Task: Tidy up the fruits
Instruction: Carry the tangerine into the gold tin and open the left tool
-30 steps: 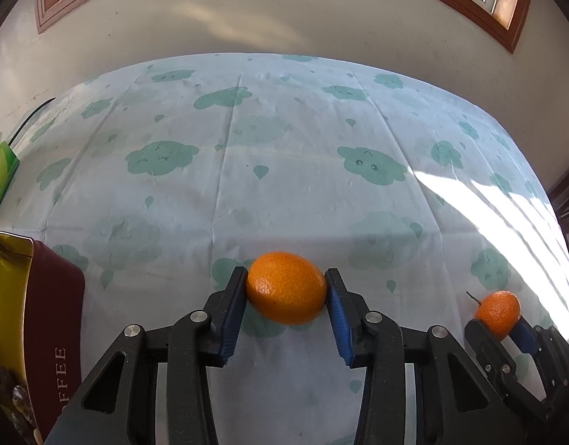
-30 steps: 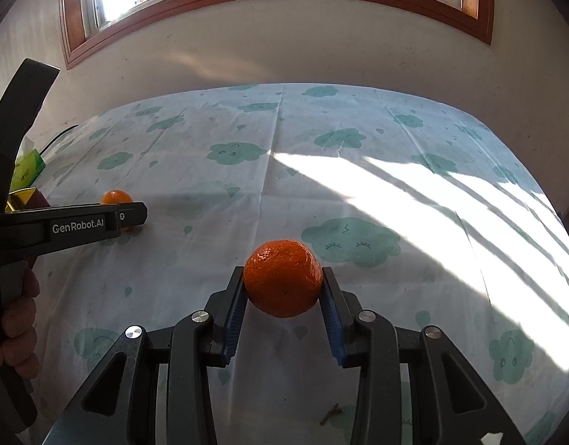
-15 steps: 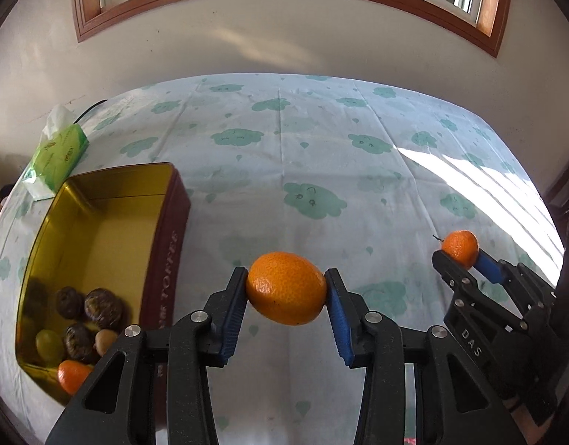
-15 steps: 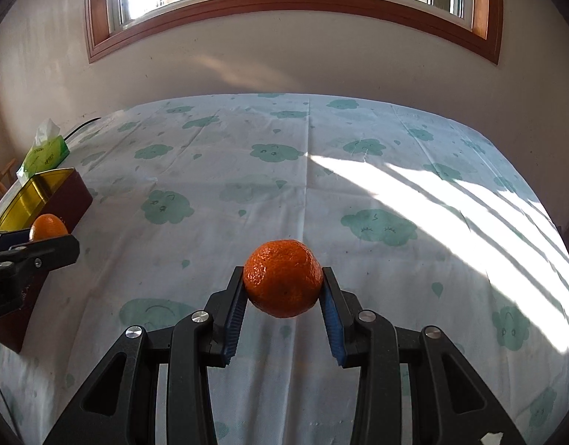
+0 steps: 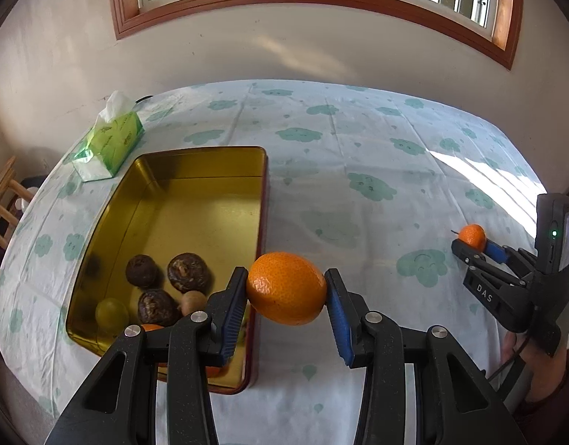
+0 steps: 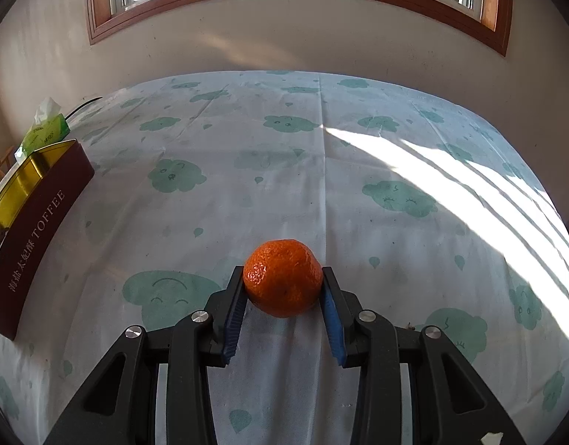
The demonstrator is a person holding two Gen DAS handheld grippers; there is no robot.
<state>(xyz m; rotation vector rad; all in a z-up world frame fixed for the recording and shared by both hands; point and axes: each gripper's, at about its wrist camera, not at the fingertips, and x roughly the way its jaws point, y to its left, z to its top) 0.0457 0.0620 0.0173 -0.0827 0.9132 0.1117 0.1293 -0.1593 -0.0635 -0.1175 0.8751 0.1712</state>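
1. The left tool (image 5: 286, 289) is closed on an orange (image 5: 286, 288), its blue pads pressing both sides, and holds it in the air just off the right wall of the tin (image 5: 263, 200).
2. The right tool (image 6: 283, 280) is likewise clamped on a mandarin (image 6: 283, 277), which it holds above the bench (image 6: 358, 193) — well apart from the tin, which sits far to its left.
3. The tin already holds several dark fruits (image 5: 189, 267), a green one (image 5: 112, 313) and an orange piece half hidden behind the left tool; its far half is bare.
4. The step in hand, as I judge it, is dropping the orange into the tin. Carry it left past the wall until it hangs fully over the gold floor, then lower before opening — a round fruit let go from height will likely roll or bounce.
5. Aim for the bare patch beyond the dark fruits, not on top of them.
6. Keep the right tool back until the left clears the tin, so the two do not crowd each other.
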